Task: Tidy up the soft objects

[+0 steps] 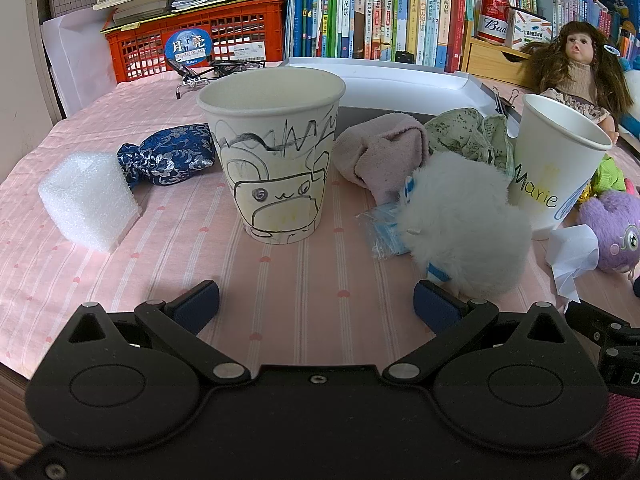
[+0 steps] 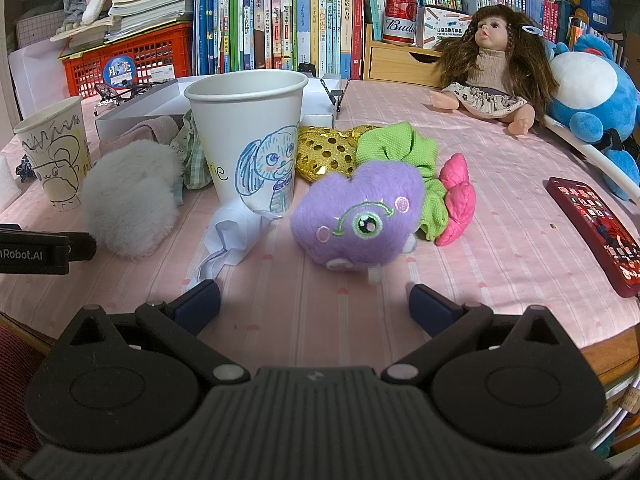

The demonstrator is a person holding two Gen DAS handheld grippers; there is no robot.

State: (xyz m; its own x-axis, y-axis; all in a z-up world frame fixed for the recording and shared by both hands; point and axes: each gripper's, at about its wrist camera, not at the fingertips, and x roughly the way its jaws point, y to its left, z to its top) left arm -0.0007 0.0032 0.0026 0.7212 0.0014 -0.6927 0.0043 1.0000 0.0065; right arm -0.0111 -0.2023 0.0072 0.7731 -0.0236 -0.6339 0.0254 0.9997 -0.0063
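Note:
My left gripper (image 1: 316, 304) is open and empty, just short of a paper cup with a bear drawing (image 1: 274, 156). A white fluffy ball (image 1: 460, 220) lies by its right finger. A pink sock (image 1: 380, 152), a green floral cloth (image 1: 468, 132), a blue brocade pouch (image 1: 168, 156) and a white foam block (image 1: 88, 200) lie around the cup. My right gripper (image 2: 314, 306) is open and empty before a purple one-eyed plush (image 2: 356, 216). Behind the plush are a rabbit-drawing cup (image 2: 250, 140), a green scrunchie (image 2: 404, 152), a gold sequin piece (image 2: 326, 152) and a pink item (image 2: 458, 200).
A crumpled tissue (image 2: 228, 240) lies at the rabbit cup's base. A red phone (image 2: 592, 228) lies at the right. A doll (image 2: 492, 68) and a blue plush (image 2: 592, 96) sit at the back right. A white box (image 1: 400, 84), a red crate (image 1: 200, 40) and books (image 2: 280, 20) stand behind.

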